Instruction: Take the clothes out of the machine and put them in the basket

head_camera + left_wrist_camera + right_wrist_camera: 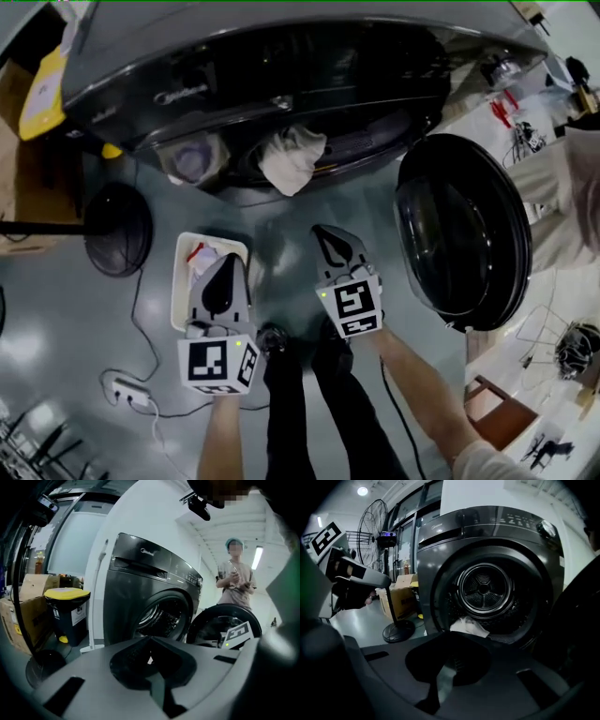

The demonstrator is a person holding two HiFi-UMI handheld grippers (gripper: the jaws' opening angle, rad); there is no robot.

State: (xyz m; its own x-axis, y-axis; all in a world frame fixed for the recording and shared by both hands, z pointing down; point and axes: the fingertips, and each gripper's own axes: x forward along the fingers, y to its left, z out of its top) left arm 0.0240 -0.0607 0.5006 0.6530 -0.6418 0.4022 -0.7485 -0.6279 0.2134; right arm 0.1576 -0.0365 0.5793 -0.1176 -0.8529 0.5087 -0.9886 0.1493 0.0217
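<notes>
The dark front-loading machine stands with its round door swung open to the right. A white cloth hangs over the lip of the drum opening and lies at the drum's front. On the floor at the left stands the white basket, with some clothes in it. My left gripper hovers over the basket, jaws together and empty, and points at the machine. My right gripper is shut and empty in front of the drum, short of the cloth.
A standing fan has its round base on the floor left of the basket. A yellow-lidded bin and cardboard boxes stand left of the machine. A power strip and cable lie near my feet. A person stands beyond the door.
</notes>
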